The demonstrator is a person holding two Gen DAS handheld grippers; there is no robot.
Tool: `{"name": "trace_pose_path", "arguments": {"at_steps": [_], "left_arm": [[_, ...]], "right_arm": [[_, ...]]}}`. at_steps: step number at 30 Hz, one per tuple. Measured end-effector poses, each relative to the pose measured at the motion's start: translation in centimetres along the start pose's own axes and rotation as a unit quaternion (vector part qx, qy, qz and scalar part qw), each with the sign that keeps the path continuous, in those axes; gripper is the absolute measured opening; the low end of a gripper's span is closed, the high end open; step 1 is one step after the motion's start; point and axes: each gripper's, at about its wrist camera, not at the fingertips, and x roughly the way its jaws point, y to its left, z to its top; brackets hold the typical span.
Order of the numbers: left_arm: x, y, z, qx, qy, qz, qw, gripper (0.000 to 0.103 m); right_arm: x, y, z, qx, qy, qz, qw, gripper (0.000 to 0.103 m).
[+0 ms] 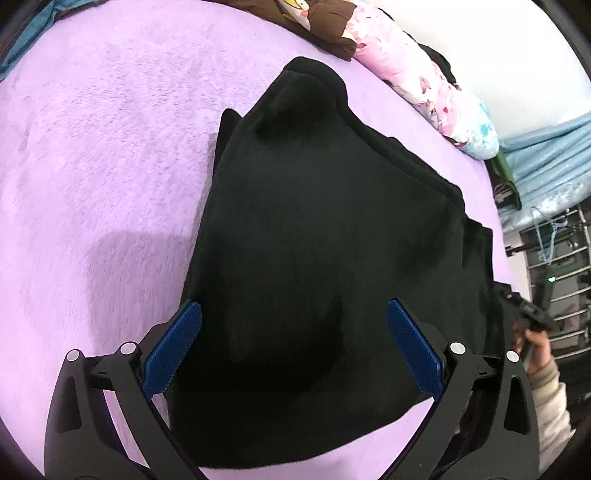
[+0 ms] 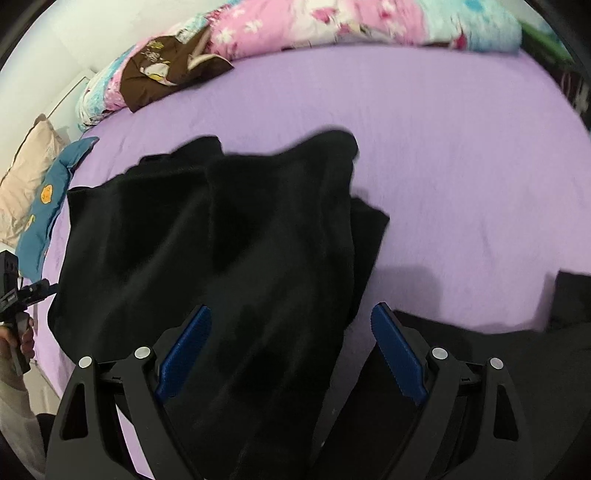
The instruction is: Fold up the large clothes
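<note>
A large black garment lies partly folded on a purple fleece bedspread. My left gripper is open, its blue pads either side of the garment's near end, holding nothing. In the right wrist view the same black garment lies bunched in layers, with one part reaching toward the far side. My right gripper is open above the garment's near right edge, empty. The other hand-held gripper shows at the left edge of the right wrist view.
A pink floral quilt and a brown printed cloth lie along the far edge of the bed. A blue pillow and a beige pillow lie at the left. More black cloth lies at the right. A metal rack stands beside the bed.
</note>
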Motion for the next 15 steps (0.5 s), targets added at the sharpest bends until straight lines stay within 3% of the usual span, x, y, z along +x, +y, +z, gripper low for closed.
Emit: {"name": "trace_pose_path", "arguments": {"at_steps": [9,15], "left_arm": [[1.1,1.9,1.1,-0.015,0.019,-0.042,0.9988,0.097],[1.6,4.4,1.1,-0.045,0.032,-0.029,0.9981,0.097]], "right_arm": [[4.1,-2.6,-0.4,0.042,0.040,0.047,0.997,0.090],[5.3,-3.0,-0.5,0.053,0.045,0.093,0.993,0.093]]}}
